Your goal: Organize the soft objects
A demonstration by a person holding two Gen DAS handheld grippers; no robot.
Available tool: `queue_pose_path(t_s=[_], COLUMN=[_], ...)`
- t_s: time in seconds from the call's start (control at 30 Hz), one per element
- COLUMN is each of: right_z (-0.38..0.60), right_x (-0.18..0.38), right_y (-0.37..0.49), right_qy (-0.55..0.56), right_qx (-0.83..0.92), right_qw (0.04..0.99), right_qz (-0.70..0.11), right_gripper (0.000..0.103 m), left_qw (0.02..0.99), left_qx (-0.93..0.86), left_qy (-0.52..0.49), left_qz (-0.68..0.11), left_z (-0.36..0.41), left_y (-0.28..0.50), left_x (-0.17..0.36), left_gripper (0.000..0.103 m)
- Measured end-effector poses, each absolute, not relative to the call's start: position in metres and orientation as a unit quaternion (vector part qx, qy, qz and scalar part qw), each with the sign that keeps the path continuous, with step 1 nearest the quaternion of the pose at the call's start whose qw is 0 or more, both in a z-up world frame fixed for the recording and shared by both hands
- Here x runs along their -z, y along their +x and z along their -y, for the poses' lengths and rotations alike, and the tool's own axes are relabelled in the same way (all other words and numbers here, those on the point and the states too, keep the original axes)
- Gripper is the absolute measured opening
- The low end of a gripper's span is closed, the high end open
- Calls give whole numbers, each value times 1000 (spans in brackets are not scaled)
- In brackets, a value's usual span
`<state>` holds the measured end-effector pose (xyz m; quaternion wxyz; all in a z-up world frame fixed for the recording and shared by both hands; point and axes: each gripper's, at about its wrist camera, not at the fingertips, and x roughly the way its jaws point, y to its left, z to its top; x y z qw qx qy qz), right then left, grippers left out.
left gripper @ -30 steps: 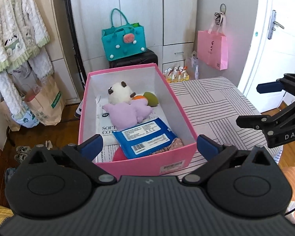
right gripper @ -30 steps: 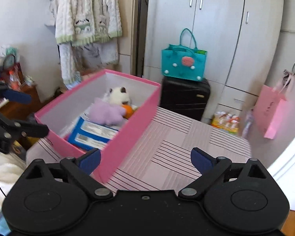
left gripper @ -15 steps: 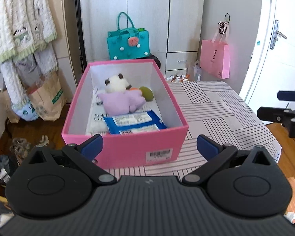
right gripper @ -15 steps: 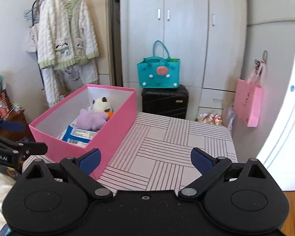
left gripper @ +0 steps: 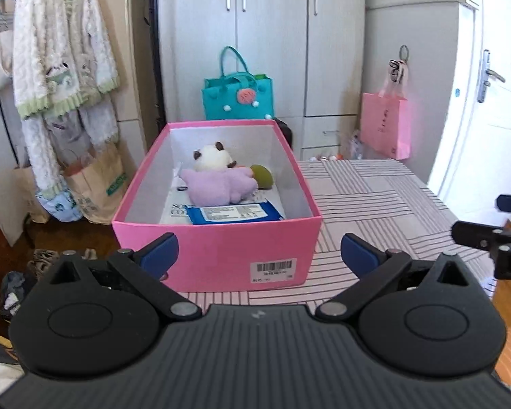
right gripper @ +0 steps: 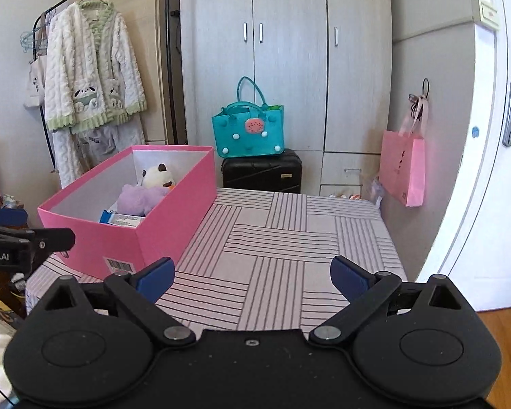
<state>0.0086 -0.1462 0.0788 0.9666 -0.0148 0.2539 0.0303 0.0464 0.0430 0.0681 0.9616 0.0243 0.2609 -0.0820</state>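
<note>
A pink box (left gripper: 218, 259) (right gripper: 119, 238) stands on the left part of a striped table (right gripper: 282, 238). Inside it lie a white panda plush (left gripper: 213, 158) (right gripper: 158, 175), a purple plush (left gripper: 218, 187) (right gripper: 138, 199), a green and orange soft toy (left gripper: 262, 175) and a blue wipes pack (left gripper: 233, 213) (right gripper: 122, 218). My left gripper (left gripper: 259, 254) is open and empty, held back from the box's near wall. My right gripper (right gripper: 252, 277) is open and empty over the table's near edge, to the right of the box.
Behind the table stand a grey wardrobe (right gripper: 289, 51), a black suitcase (right gripper: 262, 170) with a teal bag (right gripper: 248, 133) on it, and a hanging pink bag (right gripper: 403, 170). A white robe (right gripper: 92, 68) hangs at the left. A white door (right gripper: 494, 136) is at the right.
Both grippers have drawn back and away from the box, which now looks smaller and farther off. Both stayed open and empty. The box's contents have not moved.
</note>
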Motion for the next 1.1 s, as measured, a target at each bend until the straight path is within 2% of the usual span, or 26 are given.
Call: queue_pose_path(t_s=[0.4, 0.6, 1.1], right_z=[147, 149, 146], right_x=[-73, -65, -67], right_y=[9, 6, -6], right_qy=[-53, -41, -50], right_qx=[26, 25, 38], right_qw=[973, 975, 978], right_qz=[-222, -216, -199], right_gripper=[100, 100, 100], left_qw=[968, 980, 971], left_qx=[45, 28, 50], left_qy=[22, 33, 11], left_qz=[-245, -194, -232], left_z=[-42, -38, -33], left_y=[40, 28, 30], left_x=[-64, -64, -42], left_gripper=[103, 103, 103])
